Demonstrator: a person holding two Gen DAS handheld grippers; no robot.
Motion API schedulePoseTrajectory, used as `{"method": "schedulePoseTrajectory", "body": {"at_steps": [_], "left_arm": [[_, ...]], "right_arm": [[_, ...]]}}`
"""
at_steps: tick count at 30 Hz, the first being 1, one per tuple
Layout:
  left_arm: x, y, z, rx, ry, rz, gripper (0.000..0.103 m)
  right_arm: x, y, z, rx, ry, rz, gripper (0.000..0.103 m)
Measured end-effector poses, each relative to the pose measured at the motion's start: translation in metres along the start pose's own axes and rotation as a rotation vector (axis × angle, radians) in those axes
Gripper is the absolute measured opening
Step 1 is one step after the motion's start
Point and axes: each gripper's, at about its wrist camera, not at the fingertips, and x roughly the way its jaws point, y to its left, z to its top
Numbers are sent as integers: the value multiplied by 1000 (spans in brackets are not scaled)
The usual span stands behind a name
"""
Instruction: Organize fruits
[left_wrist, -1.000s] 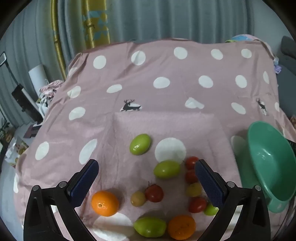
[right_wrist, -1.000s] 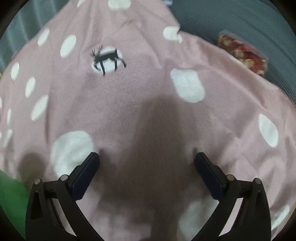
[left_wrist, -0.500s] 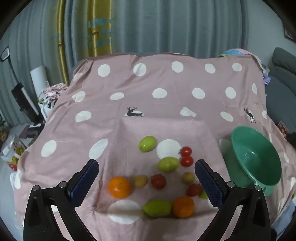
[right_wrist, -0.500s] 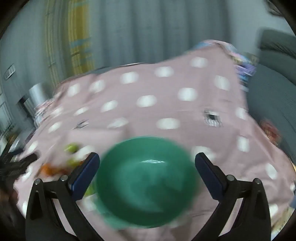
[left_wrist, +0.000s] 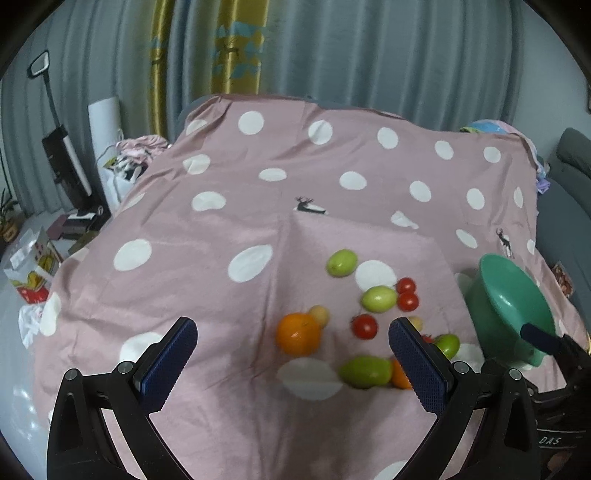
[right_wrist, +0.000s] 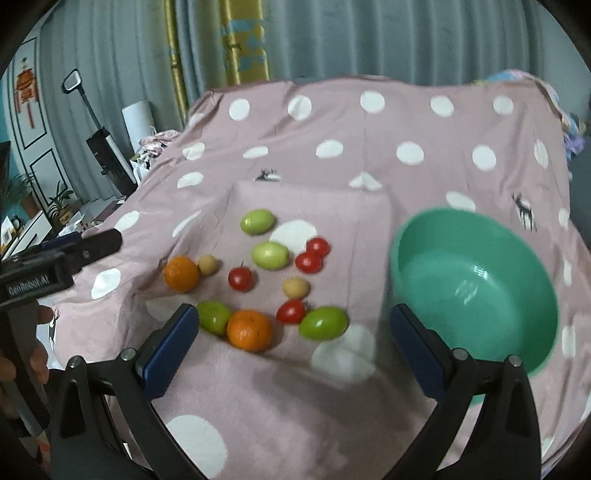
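Several fruits lie on a pink polka-dot cloth (right_wrist: 332, 166): two oranges (right_wrist: 249, 329) (right_wrist: 181, 273), green fruits (right_wrist: 323, 322) (right_wrist: 258, 221), red tomatoes (right_wrist: 241, 278) and small yellow fruits (right_wrist: 295, 287). An empty green bowl (right_wrist: 476, 284) stands to their right; it also shows in the left wrist view (left_wrist: 513, 306). My left gripper (left_wrist: 291, 354) is open and empty above the cloth, near an orange (left_wrist: 297, 333). My right gripper (right_wrist: 291, 347) is open and empty, in front of the fruits and the bowl.
Grey curtains hang behind the table. Boxes and clutter (left_wrist: 33, 273) lie on the floor at the left. A grey sofa (left_wrist: 569, 177) stands at the right. The left gripper's body (right_wrist: 55, 266) shows at the left edge of the right wrist view.
Both grippers have pulled back and up from the cloth. The right view swung from bare cloth over the bowl to the whole fruit group. Both stay open.
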Motion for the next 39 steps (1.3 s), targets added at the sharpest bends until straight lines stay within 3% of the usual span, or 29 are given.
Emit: {"method": "schedulePoseTrajectory", "body": {"at_steps": [6, 12, 24, 39], "left_arm": [[6, 7, -7, -1, 44, -19, 103], [14, -3, -9, 54, 84, 22, 103], [41, -20, 8, 127, 87, 57, 103], [49, -22, 3, 119, 93, 52, 103]], "right_arm": [[6, -6, -10, 20, 62, 34, 103], [15, -3, -5, 17, 67, 71, 103], [41, -13, 10, 31, 92, 107, 103], [42, -6, 8, -11, 84, 106, 103]]}}
